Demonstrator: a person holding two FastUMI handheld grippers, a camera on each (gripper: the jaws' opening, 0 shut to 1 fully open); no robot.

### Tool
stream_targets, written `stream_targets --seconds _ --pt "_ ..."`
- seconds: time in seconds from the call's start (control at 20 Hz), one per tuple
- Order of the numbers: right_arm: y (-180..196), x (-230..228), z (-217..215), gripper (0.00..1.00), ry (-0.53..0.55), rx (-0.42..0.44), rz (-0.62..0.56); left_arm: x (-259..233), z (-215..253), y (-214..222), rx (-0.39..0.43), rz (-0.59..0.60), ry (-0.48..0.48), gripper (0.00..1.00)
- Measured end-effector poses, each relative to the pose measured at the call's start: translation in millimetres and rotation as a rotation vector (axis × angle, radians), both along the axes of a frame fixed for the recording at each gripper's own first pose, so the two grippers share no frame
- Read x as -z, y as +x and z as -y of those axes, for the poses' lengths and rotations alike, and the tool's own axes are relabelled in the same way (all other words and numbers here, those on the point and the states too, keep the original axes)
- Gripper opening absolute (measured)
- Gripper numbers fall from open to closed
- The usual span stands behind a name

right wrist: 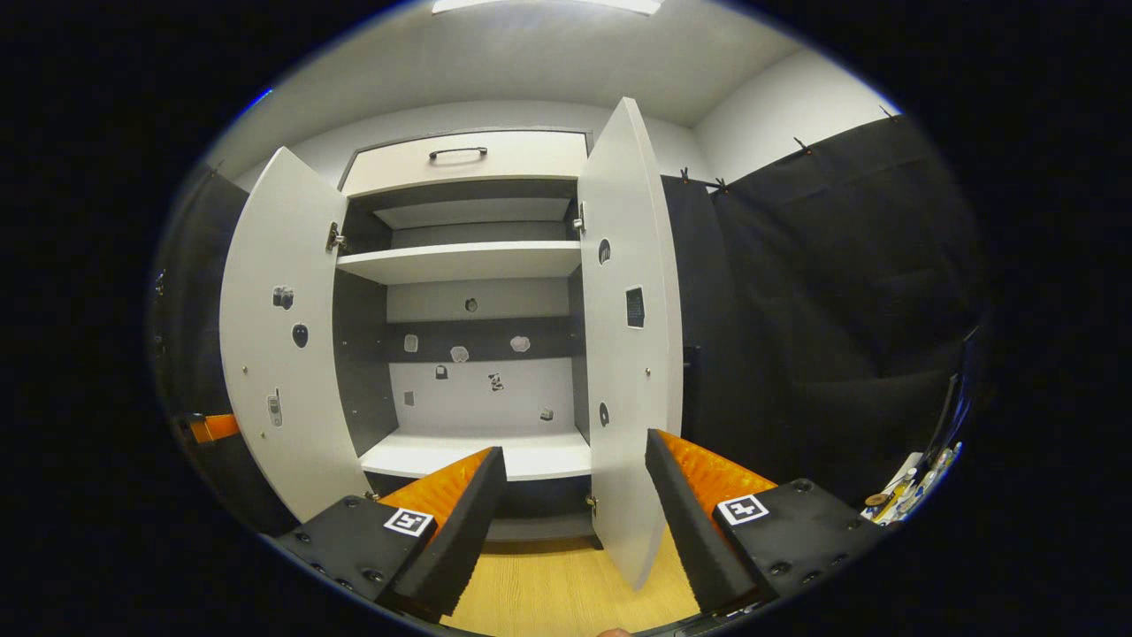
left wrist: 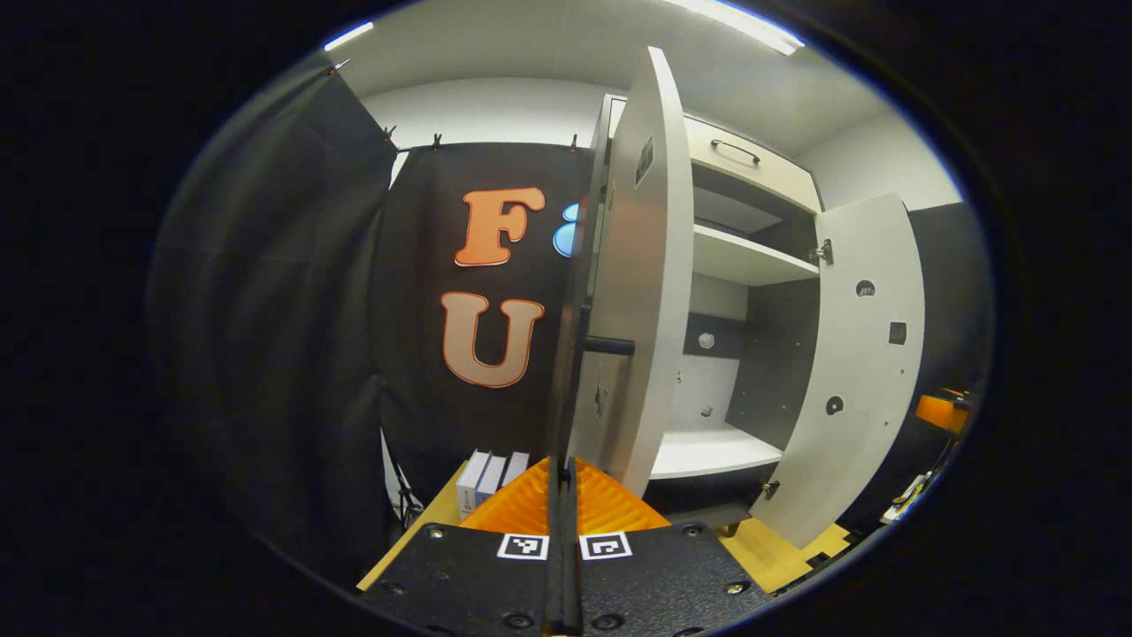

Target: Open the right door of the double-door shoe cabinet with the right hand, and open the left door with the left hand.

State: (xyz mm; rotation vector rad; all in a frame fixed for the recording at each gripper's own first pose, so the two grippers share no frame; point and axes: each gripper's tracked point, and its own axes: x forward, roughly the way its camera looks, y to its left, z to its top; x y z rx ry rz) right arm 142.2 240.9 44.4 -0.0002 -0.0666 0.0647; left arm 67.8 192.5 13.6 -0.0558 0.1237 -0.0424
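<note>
I have both doors of the shoe cabinet (right wrist: 469, 265) swung wide, the left door (left wrist: 632, 265) edge-on just ahead of my left gripper (left wrist: 562, 504) with fingers clenched together, the right door (right wrist: 628, 336) beside my right gripper (right wrist: 575, 513), fingers released.

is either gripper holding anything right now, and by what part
The left gripper is shut on the front edge of the left door, below its handle. The right gripper holds nothing; its jaws stand open beside the right door.
</note>
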Motion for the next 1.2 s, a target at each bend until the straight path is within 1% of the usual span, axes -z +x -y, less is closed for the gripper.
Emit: stream_targets --seconds 0.05,0.1,0.15,0.2,0.25,0.35,0.4,0.5,0.55,0.6,0.65,0.7,0.75,0.8,0.85,0.9,0.95,1.05,1.1,1.2 --pt "1 2 0 0.93 -0.001 0.003 -0.004 -3 -5 -11 -0.008 -0.006 0.0 0.0" --pt "1 4 0 1.0 -0.005 0.006 -0.008 -2 -8 -18 -0.02 -0.016 0.005 0.02" --pt "2 6 0 1.0 -0.009 0.009 -0.012 -1 -10 -26 -0.031 -0.025 0.009 0.0" --pt "1 9 0 1.0 -0.014 0.012 -0.018 0 -9 -33 -0.034 -0.038 0.013 0.02" --pt "1 12 1 1.0 -0.021 0.014 -0.024 1 -7 -40 -0.035 -0.048 0.017 0.0" --pt "1 18 -1 1.0 -0.037 0.016 -0.038 0 -1 -51 -0.032 -0.049 0.021 0.02" --pt "0 21 -1 1.0 -0.043 0.017 -0.043 0 -1 -57 -0.04 -0.049 0.02 0.0" --pt "0 26 -3 1.0 -0.044 0.019 -0.05 6 2 -66 -0.063 -0.057 0.008 0.0" --pt "0 26 -2 0.94 -0.042 0.019 -0.053 7 7 -69 -0.057 -0.057 -0.001 0.0" --pt "-1 28 -2 1.0 -0.039 0.017 -0.055 10 14 -69 -0.048 -0.063 -0.006 0.04" --pt "-1 28 -3 0.94 -0.038 0.015 -0.056 11 17 -71 -0.045 -0.064 -0.011 0.08" --pt "-3 29 -3 1.0 -0.038 0.015 -0.055 9 21 -70 -0.036 -0.055 -0.011 0.16" --pt "-2 29 -3 1.0 -0.04 0.016 -0.054 6 26 -68 -0.027 -0.047 -0.005 0.23" --pt "-3 29 -2 1.0 -0.04 0.02 -0.05 4 30 -68 -0.017 -0.037 0.0 0.41" --pt "-3 27 -1 1.0 -0.036 0.025 -0.036 2 34 -67 -0.006 -0.023 -0.002 0.54" --pt "-4 23 0 1.0 -0.031 0.029 -0.022 2 37 -65 -0.003 -0.019 -0.004 0.62" --pt "-5 22 1 0.94 -0.028 0.03 -0.013 5 40 -65 0.0 -0.021 -0.005 0.72" --pt "-7 20 0 0.94 -0.028 0.029 -0.005 5 41 -65 -0.012 -0.02 0.006 0.94" --pt "-7 20 2 1.0 -0.029 0.033 -0.004 4 42 -63 -0.013 -0.016 0.014 0.95" --pt "-7 21 2 1.0 -0.025 0.038 -0.006 -1 46 -62 -0.002 -0.002 0.025 0.94"
